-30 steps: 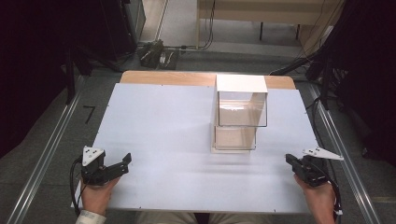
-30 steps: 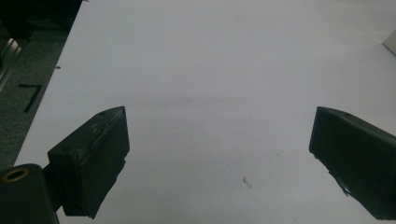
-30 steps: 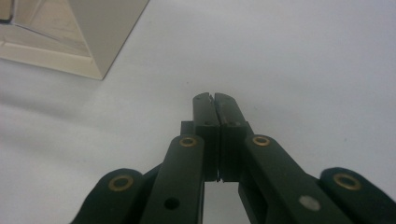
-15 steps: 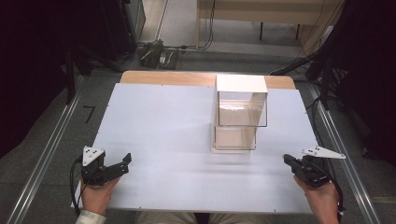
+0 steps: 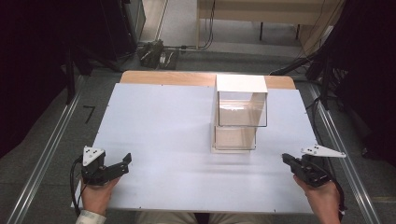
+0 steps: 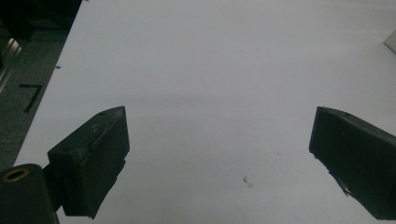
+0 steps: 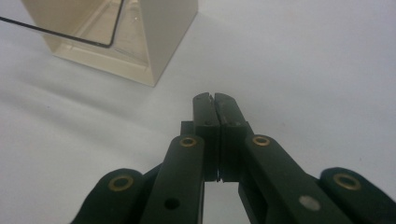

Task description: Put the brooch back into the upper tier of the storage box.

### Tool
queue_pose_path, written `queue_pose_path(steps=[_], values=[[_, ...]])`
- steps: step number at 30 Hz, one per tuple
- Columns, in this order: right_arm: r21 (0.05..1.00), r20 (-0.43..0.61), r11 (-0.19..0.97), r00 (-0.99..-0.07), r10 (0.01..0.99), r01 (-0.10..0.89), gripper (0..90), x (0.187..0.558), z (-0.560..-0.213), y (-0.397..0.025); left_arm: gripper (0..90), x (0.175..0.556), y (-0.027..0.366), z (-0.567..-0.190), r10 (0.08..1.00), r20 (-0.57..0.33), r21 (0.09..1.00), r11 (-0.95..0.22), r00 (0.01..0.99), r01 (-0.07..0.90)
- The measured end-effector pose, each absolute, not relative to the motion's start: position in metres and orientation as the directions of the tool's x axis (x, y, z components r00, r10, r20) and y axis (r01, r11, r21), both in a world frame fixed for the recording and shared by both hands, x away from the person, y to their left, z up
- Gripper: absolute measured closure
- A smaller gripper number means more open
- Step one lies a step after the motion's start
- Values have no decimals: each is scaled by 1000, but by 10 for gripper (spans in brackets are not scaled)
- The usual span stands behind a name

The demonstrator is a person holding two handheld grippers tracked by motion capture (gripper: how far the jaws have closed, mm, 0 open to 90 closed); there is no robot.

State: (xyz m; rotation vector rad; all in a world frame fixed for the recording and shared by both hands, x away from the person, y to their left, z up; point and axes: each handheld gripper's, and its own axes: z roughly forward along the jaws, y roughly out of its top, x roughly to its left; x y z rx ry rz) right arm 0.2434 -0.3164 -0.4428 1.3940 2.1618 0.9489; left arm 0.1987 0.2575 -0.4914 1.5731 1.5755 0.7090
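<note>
Little has moved: your right gripper [image 5: 286, 159] has crept forward, jaws clenched on nothing; left gripper [image 5: 122, 163] gapes. Approach the clear box [image 5: 240, 116] ahead-left squarely, opening first.

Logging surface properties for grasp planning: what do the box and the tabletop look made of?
Clear-walled box with cream base: likely glossy acrylic or similar plastic; you see through it, and it shows glints. Flat white tabletop sheet: matte, looks like laminate or coated board, with a wooden edge at the far side.
</note>
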Motion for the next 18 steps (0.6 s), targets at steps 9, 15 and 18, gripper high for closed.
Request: queue_pose_path(steps=[9,15,18], values=[[746,38,276,-452,891,607,866,239,-430,-308,62,199,257,-492,987,-141,832,78,74,550],[758,38,282,-471,881,588,866,237,-422,-300,62,199,257,-492,987,-142,831,79,73,550],[766,35,285,-480,876,576,866,236,-418,-297,62,199,258,-492,987,-141,831,78,74,551]])
